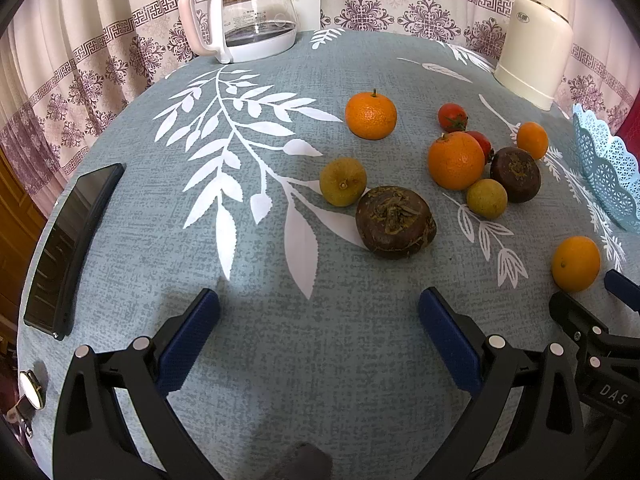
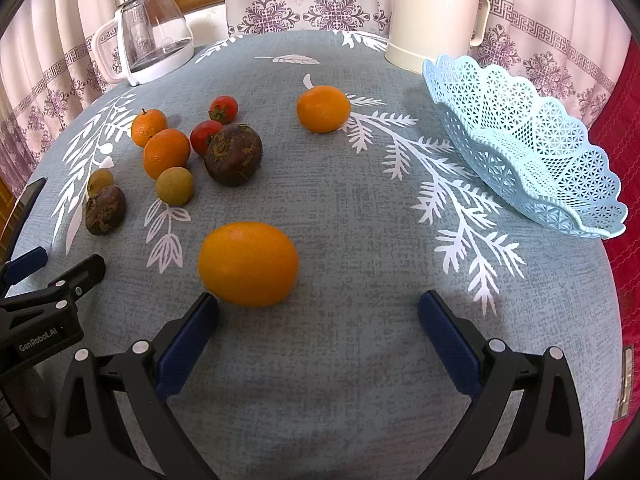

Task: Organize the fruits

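Fruits are scattered loose on the table [image 2: 340, 200]: a large orange [image 2: 248, 264] is seen just ahead of the right gripper [image 2: 318, 320], whose fingers are spread and grasp nothing. The left gripper [image 1: 318, 320] is likewise held released, over bare cloth. A blue basket [image 2: 532, 148] is set at the table's right edge.

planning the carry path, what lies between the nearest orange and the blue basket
Only bare tablecloth with its white leaf print separates the orange from the basket, as the right wrist view shows.
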A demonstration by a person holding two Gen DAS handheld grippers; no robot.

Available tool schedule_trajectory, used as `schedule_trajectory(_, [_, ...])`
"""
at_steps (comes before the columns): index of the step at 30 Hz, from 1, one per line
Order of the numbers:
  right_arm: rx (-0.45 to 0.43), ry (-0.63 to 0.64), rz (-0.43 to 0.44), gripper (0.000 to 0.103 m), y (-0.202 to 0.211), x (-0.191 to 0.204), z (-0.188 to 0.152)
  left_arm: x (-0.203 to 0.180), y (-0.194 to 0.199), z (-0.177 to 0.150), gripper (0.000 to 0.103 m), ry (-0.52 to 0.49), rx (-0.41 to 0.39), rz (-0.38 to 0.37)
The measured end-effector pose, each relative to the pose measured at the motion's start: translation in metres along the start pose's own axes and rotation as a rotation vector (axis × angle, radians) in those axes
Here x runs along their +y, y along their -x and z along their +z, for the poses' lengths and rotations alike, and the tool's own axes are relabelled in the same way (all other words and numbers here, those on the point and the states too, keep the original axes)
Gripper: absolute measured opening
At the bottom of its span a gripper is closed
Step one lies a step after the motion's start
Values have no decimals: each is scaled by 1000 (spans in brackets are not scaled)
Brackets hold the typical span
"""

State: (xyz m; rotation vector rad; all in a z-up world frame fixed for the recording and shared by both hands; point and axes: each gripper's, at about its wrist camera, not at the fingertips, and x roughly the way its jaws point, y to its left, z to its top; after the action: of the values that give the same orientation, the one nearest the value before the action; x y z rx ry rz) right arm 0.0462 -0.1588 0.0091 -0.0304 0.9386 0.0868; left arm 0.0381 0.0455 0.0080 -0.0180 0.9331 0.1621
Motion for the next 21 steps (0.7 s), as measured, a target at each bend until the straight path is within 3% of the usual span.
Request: schedule_trajectory(21, [-3, 2, -4, 98, 1, 1, 0, -15, 20, -3, 101, -49, -52, -51])
